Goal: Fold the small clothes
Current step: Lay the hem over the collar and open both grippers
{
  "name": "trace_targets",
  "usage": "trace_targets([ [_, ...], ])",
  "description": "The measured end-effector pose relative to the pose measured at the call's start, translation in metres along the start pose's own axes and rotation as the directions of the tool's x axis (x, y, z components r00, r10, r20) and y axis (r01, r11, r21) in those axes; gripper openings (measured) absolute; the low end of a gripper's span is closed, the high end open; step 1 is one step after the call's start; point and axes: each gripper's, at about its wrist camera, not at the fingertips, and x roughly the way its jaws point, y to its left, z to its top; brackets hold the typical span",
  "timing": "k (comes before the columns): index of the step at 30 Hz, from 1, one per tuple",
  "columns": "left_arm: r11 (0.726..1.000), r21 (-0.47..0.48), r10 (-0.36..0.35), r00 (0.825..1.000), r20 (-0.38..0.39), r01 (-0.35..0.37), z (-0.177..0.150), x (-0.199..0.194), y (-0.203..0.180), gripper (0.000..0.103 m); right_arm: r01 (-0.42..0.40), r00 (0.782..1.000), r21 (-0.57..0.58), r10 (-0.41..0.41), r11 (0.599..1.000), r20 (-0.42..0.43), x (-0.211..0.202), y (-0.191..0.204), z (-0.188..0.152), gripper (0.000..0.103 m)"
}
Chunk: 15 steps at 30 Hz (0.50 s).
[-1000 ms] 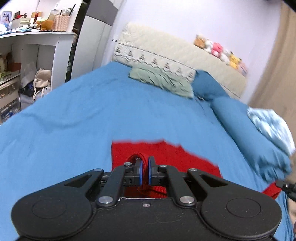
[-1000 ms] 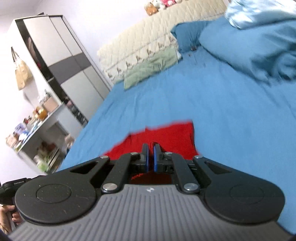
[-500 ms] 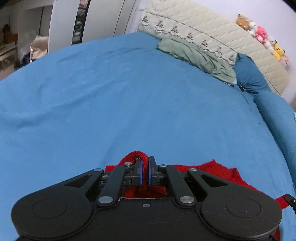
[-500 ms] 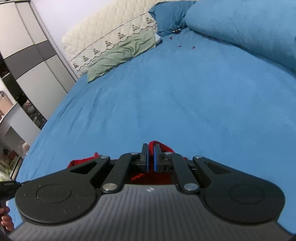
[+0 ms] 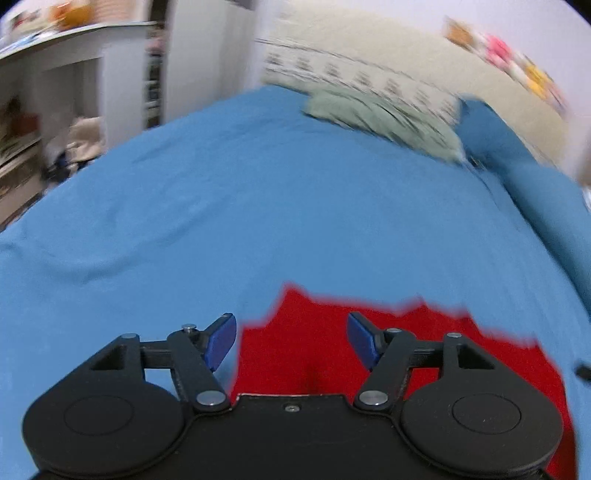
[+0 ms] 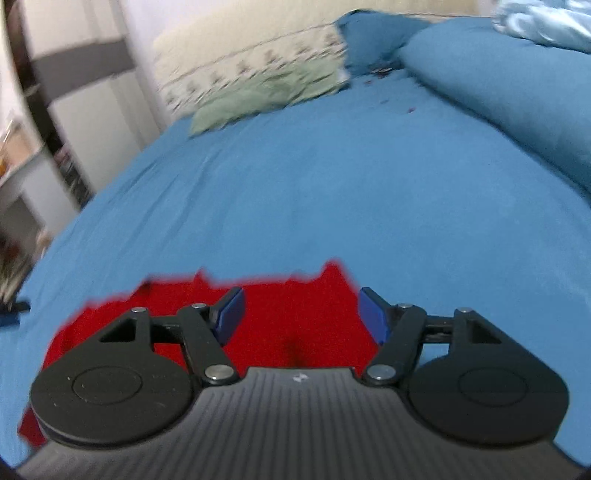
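A blue bed point(image 5: 258, 206) fills both views, with a red garment point(image 5: 325, 339) lying flat at its near edge. The left gripper point(image 5: 291, 341) and right gripper point(image 6: 301, 314) are both opening wide above it, nothing pinched. This looks like the release after a fold; next calls for fresh edges to grip. Only the right view shows the pale quilt point(image 6: 546, 18); only the left shows the shelf point(image 5: 74, 33).

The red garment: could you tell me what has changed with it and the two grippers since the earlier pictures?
Both grippers let go. The left gripper and right gripper, earlier each pinching a bunch of the red garment, now have their jaws opening, nothing between the pads. The garment now lies spread on the blue bedsheet. The green pillow stayed put.
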Motion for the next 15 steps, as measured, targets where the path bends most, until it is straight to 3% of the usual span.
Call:
trace_targets([
  [1, 0.999, 0.047, -0.014, 1.000, -0.024, 0.015, -0.012, 0.001, -0.007, 0.071, -0.010, 0.998, -0.041, 0.007, 0.999, -0.058, 0.003, 0.012, -0.017, 0.085],
  [3, 0.991, 0.125, -0.025, 0.996, -0.087, 0.036, -0.033, 0.010, -0.019, 0.071, -0.004, 0.996, -0.059, -0.001, 0.998, -0.089, 0.008, 0.016, -0.026, 0.085],
  [5, 0.985, 0.170, -0.014, 0.990, -0.139, 0.038, -0.052, 0.020, -0.024, 0.071, 0.051, 0.986, -0.039, -0.057, 0.998, -0.155, 0.026, 0.013, -0.046, 0.085],
  [8, 0.981, 0.190, 0.002, 0.981, -0.193, 0.035, -0.067, 0.035, -0.023, 0.073, 0.057, 0.987, -0.014, -0.058, 0.998, -0.147, 0.034, 0.006, -0.051, 0.085],
  [13, 0.979, 0.195, -0.018, 0.976, -0.216, 0.061, -0.063, 0.040, -0.027, 0.083, 0.084, 0.989, -0.073, -0.092, 0.994, -0.116, 0.039, 0.016, -0.058, 0.087],
  [15, 0.969, 0.244, 0.013, 0.981, -0.194, 0.035, -0.058, 0.033, -0.032, 0.084, 0.078, 0.990, -0.059, -0.085, 0.995, -0.111, 0.033, 0.009, -0.062, 0.087],
])
